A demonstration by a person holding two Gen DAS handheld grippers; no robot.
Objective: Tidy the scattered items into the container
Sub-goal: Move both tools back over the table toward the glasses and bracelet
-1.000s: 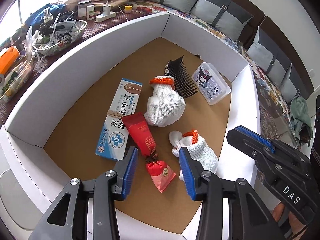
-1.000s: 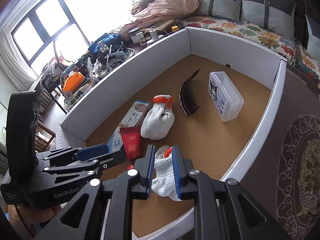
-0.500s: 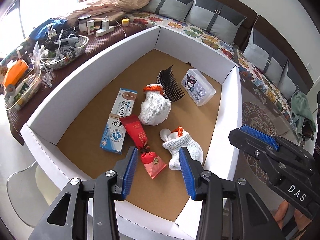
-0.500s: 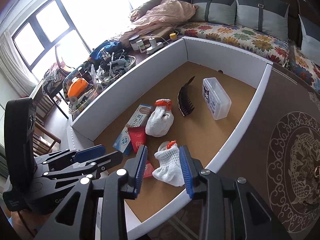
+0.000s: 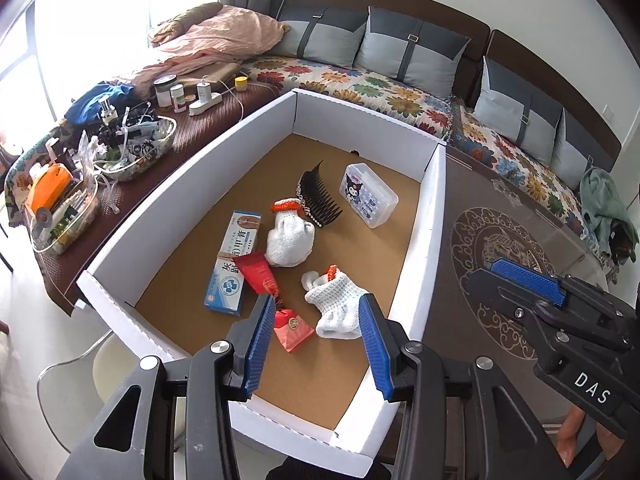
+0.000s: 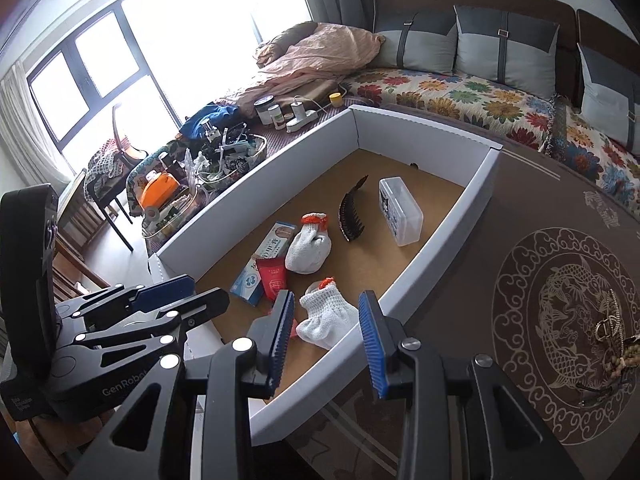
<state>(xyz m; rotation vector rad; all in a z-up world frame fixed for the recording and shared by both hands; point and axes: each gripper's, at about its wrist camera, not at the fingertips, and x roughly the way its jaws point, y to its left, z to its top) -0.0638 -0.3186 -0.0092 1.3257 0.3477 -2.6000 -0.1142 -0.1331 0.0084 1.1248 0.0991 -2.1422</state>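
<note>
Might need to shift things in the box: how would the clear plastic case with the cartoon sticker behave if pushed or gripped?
The clear plastic case looks rigid, so it should hold its shape in a grip. It lies flat on the cardboard floor, so it would probably slide, not tip. Its smooth walls may be slippery.

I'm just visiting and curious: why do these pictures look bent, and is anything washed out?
Left wrist view: fisheye bends the box walls; window glare bleaches the top-left corner. Right wrist view: same curving, window blown white; items in the box stay sharp.
</note>
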